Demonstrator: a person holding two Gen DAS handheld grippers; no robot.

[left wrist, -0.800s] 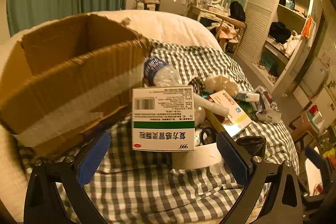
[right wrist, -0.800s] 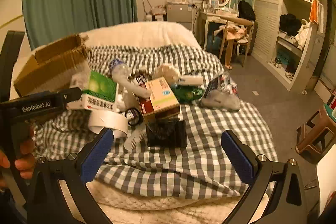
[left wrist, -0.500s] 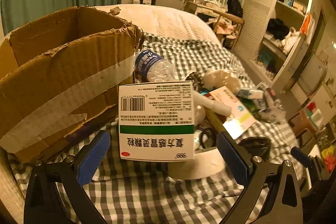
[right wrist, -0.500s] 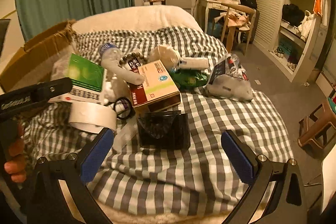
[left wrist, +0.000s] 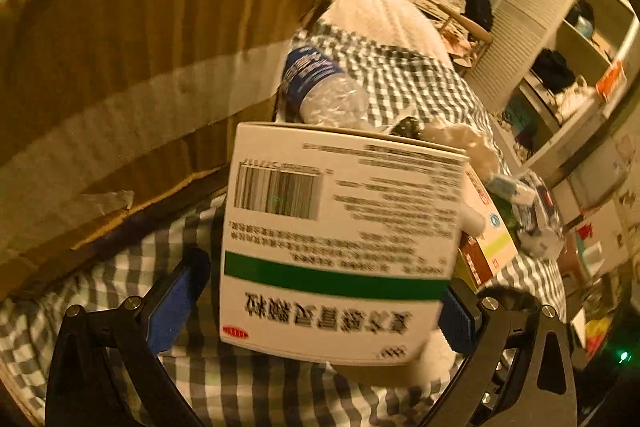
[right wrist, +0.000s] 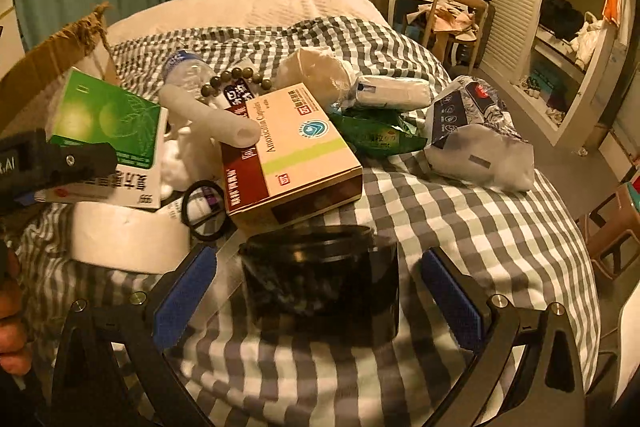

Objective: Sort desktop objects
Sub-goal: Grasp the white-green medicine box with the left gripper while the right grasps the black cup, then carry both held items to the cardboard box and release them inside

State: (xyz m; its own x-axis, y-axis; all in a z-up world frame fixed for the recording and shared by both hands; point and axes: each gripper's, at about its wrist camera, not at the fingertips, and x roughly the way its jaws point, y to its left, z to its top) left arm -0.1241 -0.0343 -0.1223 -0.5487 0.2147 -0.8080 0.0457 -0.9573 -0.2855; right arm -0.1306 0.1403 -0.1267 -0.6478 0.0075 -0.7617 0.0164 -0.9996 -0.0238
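On the checked bedspread (right wrist: 460, 227), amid a heap of clutter, the left gripper (left wrist: 320, 303) has its blue pads (left wrist: 176, 303) spread wide on either side of a white medicine box with a green band (left wrist: 340, 247). The box fills the gap between them, but there is daylight beside the left-hand pad, so I judge it bracketed rather than pinched. The box sits propped on a white tape roll (right wrist: 128, 239), tilted, right beside the big cardboard carton (left wrist: 132, 75), which looks to be the place for sorted things.

That box should be light and fairly stiff, thin card that will dent if squeezed hard. Its flat side walls are the sensible place to grip, low and square, since the glossy face could slip if taken at a corner.

Over to the right, the right gripper (right wrist: 316, 299) is likewise open wide, straddling a dark round jar (right wrist: 320, 287) without touching it. The jar looks rigid and smooth, likely heavier than the card boxes; its curved wall offers little contact, so a grip across the widest part would be safest. Behind it lie a brown-and-cream amoxicillin box (right wrist: 292, 155), a crumpled water bottle (left wrist: 324, 95), a string of beads (right wrist: 232, 81) and a soft plastic packet (right wrist: 480, 135).
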